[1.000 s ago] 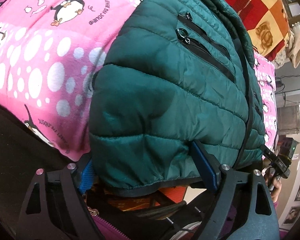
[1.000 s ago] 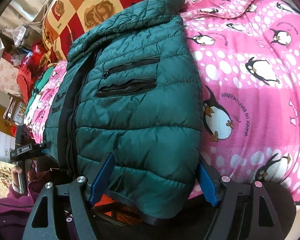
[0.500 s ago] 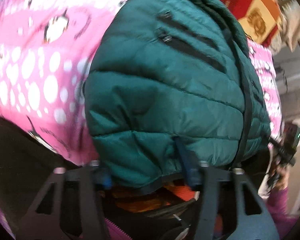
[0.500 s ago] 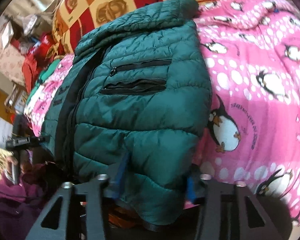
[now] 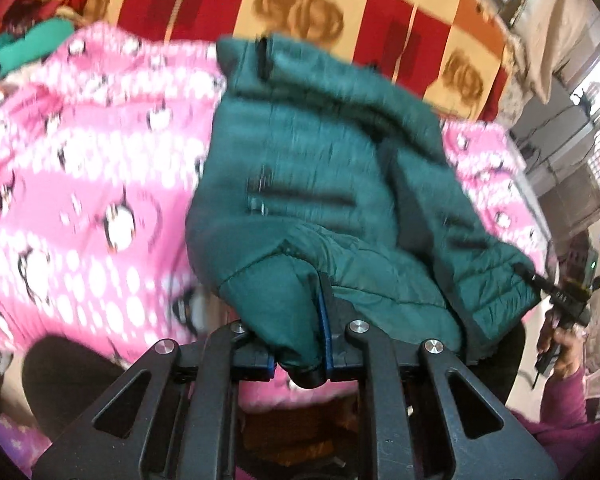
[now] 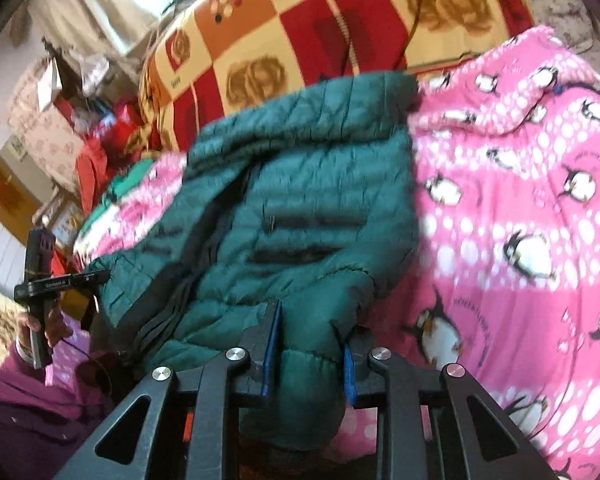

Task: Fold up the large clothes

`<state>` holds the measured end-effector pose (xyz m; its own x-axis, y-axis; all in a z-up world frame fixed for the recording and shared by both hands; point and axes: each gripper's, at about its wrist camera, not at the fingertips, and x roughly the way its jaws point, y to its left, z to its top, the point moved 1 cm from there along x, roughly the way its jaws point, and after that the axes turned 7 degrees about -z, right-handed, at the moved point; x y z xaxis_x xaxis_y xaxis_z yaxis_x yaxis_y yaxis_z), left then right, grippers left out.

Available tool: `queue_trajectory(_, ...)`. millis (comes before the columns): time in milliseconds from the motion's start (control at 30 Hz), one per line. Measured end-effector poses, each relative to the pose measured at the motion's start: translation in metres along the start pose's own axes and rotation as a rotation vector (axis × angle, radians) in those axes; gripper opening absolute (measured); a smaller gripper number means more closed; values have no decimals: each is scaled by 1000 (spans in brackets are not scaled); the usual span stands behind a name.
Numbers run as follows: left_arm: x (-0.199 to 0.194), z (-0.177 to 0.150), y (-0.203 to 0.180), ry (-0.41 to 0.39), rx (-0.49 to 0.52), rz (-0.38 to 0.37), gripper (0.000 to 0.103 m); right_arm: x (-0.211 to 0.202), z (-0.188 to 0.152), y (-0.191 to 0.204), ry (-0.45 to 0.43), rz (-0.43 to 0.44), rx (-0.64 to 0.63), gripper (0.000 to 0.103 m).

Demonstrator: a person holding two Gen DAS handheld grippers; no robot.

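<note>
Both views motion-blurred. Left gripper and right gripper each clamped on green puffer jacket hem; fingertips buried in fabric.

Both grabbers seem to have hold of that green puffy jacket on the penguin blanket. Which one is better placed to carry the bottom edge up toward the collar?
Neither clearly: left gripper and right gripper each clamp a hem corner of the jacket, so they probably should lift together.
</note>
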<state>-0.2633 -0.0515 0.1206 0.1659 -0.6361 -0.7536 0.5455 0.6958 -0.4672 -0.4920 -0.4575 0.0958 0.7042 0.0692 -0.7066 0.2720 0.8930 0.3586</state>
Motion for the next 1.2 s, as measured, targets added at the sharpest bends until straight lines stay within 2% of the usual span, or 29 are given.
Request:
queue_trajectory(133, -9, 26, -2, -62, -2, -29, 15, -5, 19, -3, -50, 8, 35, 24)
queue_trajectory(533, -20, 86, -18, -205, 23, -40, 15, -11, 71, -3, -162, -13, 68, 24)
queue_trajectory(900, -22, 105, -19, -240, 35, -42, 15, -5, 107, -2, -205, -27, 68, 24)
queue_trajectory(1200, -20, 115, -18, -258, 32, -44, 15, 0, 120, -1, -217, -37, 68, 24)
